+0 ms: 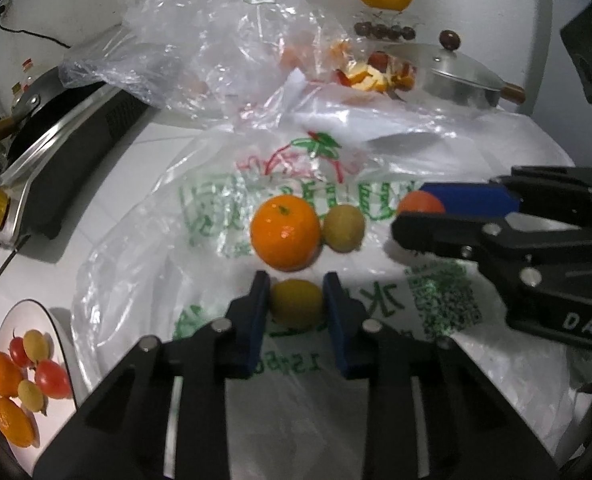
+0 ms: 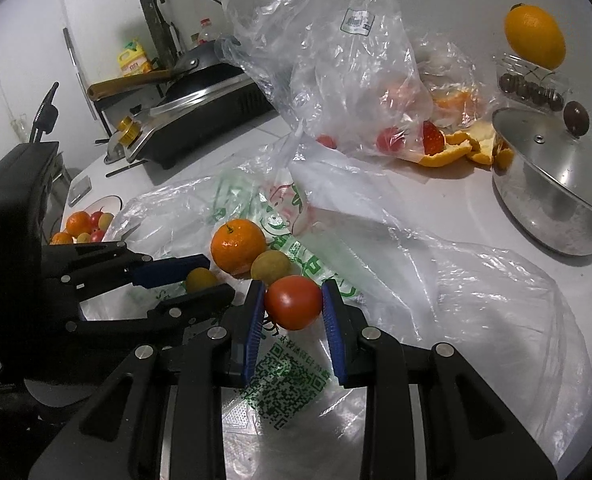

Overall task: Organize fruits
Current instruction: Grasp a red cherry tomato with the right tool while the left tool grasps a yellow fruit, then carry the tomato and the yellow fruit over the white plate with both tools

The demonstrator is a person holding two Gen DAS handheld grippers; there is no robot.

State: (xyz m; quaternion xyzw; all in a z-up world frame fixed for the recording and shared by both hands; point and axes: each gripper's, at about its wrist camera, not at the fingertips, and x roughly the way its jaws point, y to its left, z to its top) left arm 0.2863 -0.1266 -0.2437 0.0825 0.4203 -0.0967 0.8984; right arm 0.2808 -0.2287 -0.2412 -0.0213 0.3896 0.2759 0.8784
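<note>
My left gripper (image 1: 297, 286) is shut on a small yellow fruit (image 1: 297, 303), just above a printed plastic bag (image 1: 224, 216). My right gripper (image 2: 293, 292) is shut on a red tomato (image 2: 293, 302); it also shows in the left wrist view (image 1: 416, 210) at the right. A mandarin (image 1: 285, 232) and a yellow-green fruit (image 1: 343, 228) lie side by side on the bag, between and beyond the grippers. A white plate (image 1: 16, 312) at the lower left holds several oranges, tomatoes and yellow fruits; it also shows in the right wrist view (image 2: 110, 201).
A clear bag (image 2: 336, 60) with red fruit stands behind, orange peel (image 2: 456, 148) beside it. A lidded steel pot (image 2: 552, 188) sits at the right. An orange (image 2: 535, 36) rests on a glass jar (image 2: 530, 86). A cooktop with a pan (image 2: 200, 96) is at the back left.
</note>
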